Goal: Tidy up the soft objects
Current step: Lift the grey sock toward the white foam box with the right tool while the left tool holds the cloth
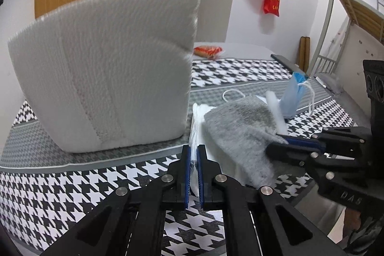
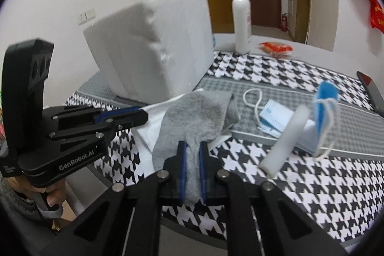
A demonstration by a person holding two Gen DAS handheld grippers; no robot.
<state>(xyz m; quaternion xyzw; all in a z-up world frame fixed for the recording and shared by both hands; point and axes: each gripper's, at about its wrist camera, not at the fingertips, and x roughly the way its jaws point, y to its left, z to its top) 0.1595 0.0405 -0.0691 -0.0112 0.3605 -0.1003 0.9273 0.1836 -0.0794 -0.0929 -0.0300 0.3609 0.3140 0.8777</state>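
A grey sock (image 2: 199,112) lies draped over a white cloth (image 2: 153,126) on the houndstooth table cover. My right gripper (image 2: 192,144) is shut on the sock's near end, with grey fabric bunched between its blue pads. In the left wrist view my left gripper (image 1: 194,148) is shut on the near edge of the white cloth (image 1: 198,116), just left of the sock (image 1: 240,126). The right gripper (image 1: 276,143) comes in from the right there, and the left gripper (image 2: 144,115) shows at the left in the right wrist view.
A large white padded block (image 1: 108,71) stands just behind the cloth. Blue face masks (image 2: 276,119) and a white foam roll (image 2: 283,140) lie to the right. Further back are a white pump bottle (image 2: 242,23) and a red snack packet (image 2: 276,48).
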